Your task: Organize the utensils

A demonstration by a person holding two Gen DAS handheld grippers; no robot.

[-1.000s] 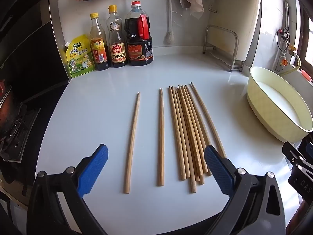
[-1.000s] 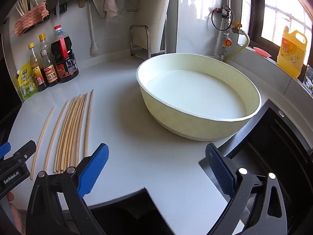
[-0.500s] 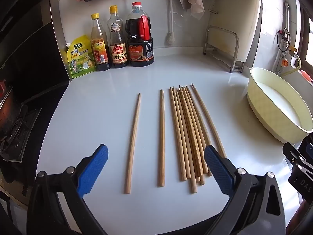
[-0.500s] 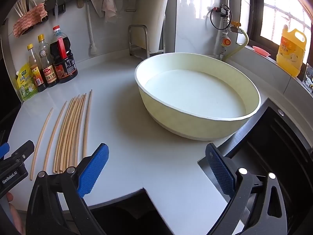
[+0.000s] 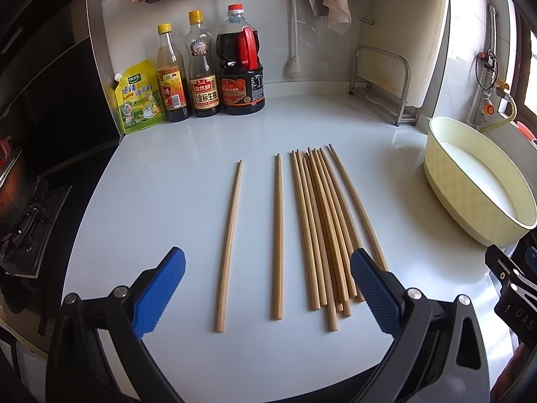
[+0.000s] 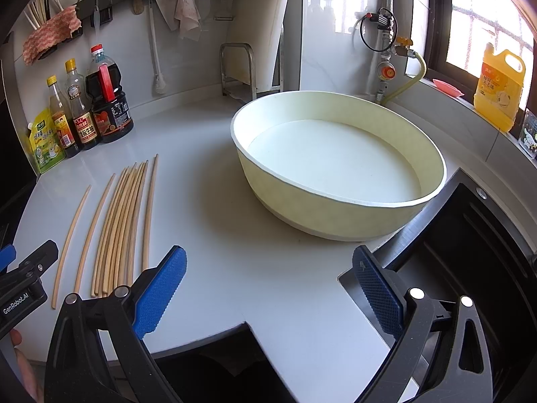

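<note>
While both tools stand apart and empty, the left tool [image 5: 266,287] sits nearer: chopsticks [image 5: 322,228] lie on the desk [image 5: 161,174] mid-frame, long axes running straight away. Right tool [image 6: 268,288] sees them lower left, basin [image 6: 339,215] centre.

Long pale wooden chopsticks [image 5: 322,231] lie flat, bunched, tips toward twelve o'clock; two single wooden chopsticks [image 5: 278,238] lie apart at nine o'clock.

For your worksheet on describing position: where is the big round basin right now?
The basin sits on the counter centre-frame in the right wrist view, right of the chopsticks and beside the sink.
</note>
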